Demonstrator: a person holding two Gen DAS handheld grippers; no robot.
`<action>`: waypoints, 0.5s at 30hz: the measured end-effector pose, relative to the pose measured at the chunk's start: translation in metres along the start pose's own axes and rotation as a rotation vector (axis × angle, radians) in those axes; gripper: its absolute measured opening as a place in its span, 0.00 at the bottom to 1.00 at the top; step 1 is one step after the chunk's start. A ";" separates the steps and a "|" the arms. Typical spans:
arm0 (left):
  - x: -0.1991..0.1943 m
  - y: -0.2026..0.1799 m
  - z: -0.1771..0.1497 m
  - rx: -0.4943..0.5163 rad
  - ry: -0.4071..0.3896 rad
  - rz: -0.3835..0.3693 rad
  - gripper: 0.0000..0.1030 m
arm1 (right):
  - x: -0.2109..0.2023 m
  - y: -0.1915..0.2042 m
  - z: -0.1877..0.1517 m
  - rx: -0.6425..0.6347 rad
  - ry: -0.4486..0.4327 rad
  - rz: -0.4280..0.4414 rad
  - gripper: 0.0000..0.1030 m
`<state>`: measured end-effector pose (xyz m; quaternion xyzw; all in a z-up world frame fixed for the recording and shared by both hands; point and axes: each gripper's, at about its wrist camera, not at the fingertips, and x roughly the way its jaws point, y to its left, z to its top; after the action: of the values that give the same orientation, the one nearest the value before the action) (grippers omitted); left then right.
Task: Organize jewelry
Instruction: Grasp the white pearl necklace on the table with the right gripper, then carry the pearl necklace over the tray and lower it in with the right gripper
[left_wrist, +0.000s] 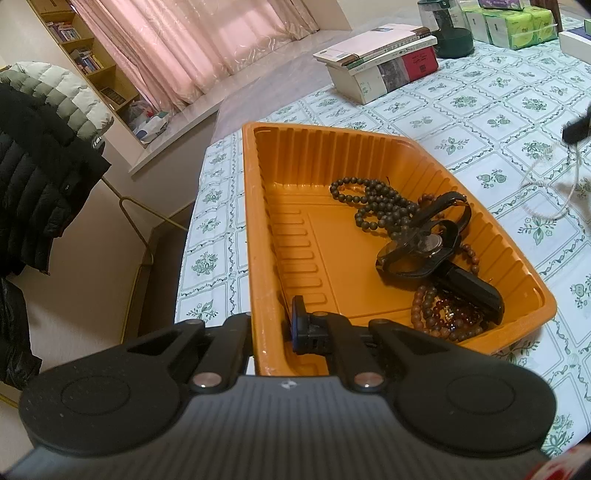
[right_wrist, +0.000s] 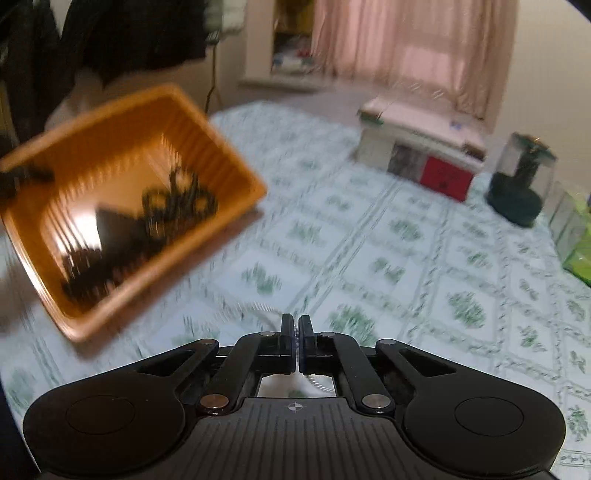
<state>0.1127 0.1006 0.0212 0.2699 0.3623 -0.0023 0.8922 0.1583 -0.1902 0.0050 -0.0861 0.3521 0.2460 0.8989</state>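
Orange tray (left_wrist: 258, 229) holds bead bracelets (left_wrist: 373, 199) and a watch (left_wrist: 424, 243); left tool (left_wrist: 273, 328) clamped on its rim, right tool (right_wrist: 296, 328) pinching a thin chain (right_wrist: 258, 307).

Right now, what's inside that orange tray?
The orange tray holds dark bead strands, a black-strapped watch, reddish-brown bead bracelets and a black oblong piece. Whatever lies under the pile is hidden.

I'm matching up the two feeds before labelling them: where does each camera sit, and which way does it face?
Left wrist: on the left gripper, shut on the orange tray's near wall, looking down into its beads and watch.
Right wrist: on the right gripper, shut on a thin chain, looking across the tablecloth; blurred.
Shared: the tray, stacked books, pink curtains.
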 end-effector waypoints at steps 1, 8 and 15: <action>0.000 0.000 0.000 0.000 -0.001 0.000 0.04 | -0.008 -0.001 0.004 0.002 -0.016 -0.005 0.01; -0.002 0.000 0.000 0.003 -0.005 -0.001 0.04 | -0.048 -0.006 0.033 -0.010 -0.100 -0.039 0.01; -0.004 -0.001 0.001 0.005 -0.009 0.000 0.04 | -0.065 -0.008 0.048 -0.032 -0.133 -0.042 0.01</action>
<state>0.1102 0.0984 0.0244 0.2723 0.3584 -0.0044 0.8930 0.1499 -0.2060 0.0838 -0.0914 0.2858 0.2376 0.9238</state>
